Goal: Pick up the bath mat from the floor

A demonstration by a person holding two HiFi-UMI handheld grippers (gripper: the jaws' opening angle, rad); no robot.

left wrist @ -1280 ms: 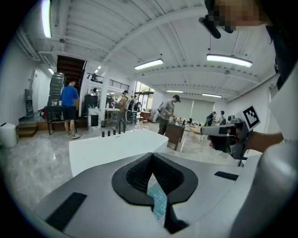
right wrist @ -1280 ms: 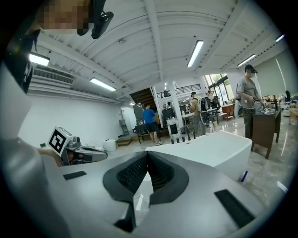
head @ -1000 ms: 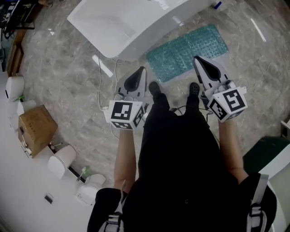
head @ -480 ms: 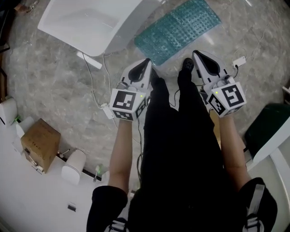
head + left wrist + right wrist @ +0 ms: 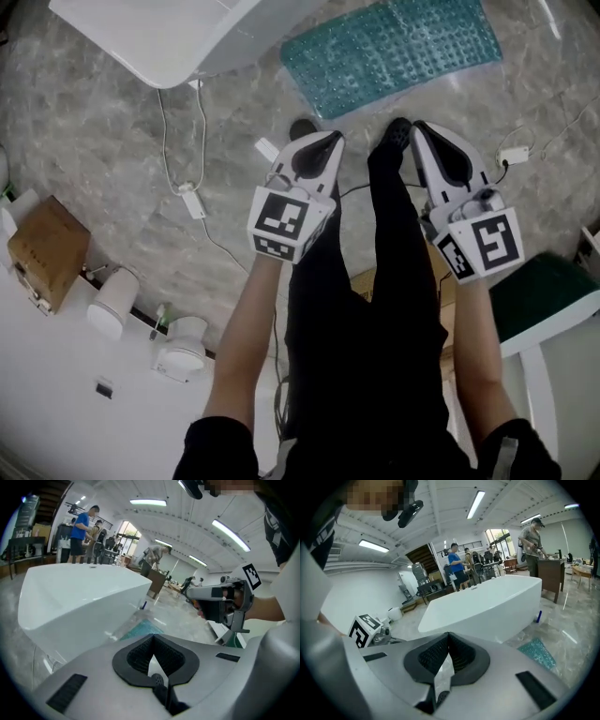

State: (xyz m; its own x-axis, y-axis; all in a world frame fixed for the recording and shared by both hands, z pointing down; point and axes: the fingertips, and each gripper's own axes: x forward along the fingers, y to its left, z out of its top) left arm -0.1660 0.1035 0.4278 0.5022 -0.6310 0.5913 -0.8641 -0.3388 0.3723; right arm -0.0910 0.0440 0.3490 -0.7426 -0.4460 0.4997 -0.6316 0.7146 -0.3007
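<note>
The teal studded bath mat point(image 5: 394, 47) lies flat on the marbled floor beside the white bathtub point(image 5: 159, 37), just ahead of the person's shoes. My left gripper point(image 5: 328, 141) and right gripper point(image 5: 422, 129) hang side by side at leg height, short of the mat and above it. Both point toward the mat, jaws closed with nothing between them. In the left gripper view the closed left gripper point(image 5: 152, 637) aims over a strip of mat point(image 5: 140, 631) under the bathtub point(image 5: 84, 597). The right gripper view has the right gripper point(image 5: 449, 634), with the mat point(image 5: 536, 652) low at the right.
A cable with an adapter point(image 5: 192, 202) trails over the floor left of the legs. A cardboard box point(image 5: 47, 251) and white canisters point(image 5: 112, 302) stand along the left wall. A dark green object point(image 5: 539, 295) sits at the right. People point(image 5: 79, 527) stand beyond the bathtub.
The person has stepped toward the mat, which now lies closer in front of the shoes. Both grippers came along, still closed and empty.
</note>
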